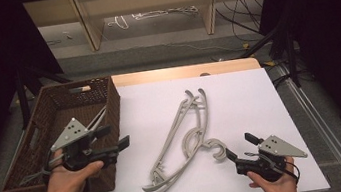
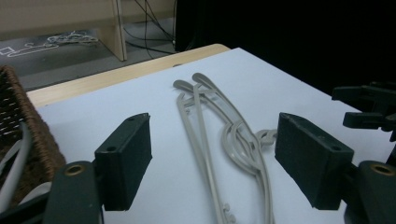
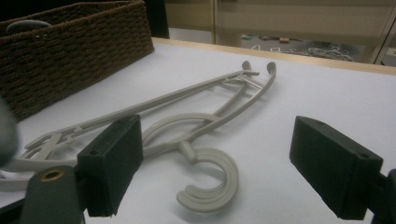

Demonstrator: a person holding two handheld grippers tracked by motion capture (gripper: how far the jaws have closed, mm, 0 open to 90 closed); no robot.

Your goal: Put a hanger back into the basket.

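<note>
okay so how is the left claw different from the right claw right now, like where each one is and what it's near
The left claw sits at the rim of the brown wicker basket, while the right claw sits over the white table beside the grey hanger's hook. The left claw is apart from the hanger; the right claw is almost at its hook, not touching it. Both have their jaws open, hold nothing, and point toward the hanger.

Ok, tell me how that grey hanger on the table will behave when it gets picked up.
The hanger looks like thin moulded plastic, so probably stiff and light. It lies flat, so it is unlikely to roll. Held by its hook, the long arms would likely swing down. The right gripper is open near it.
</note>
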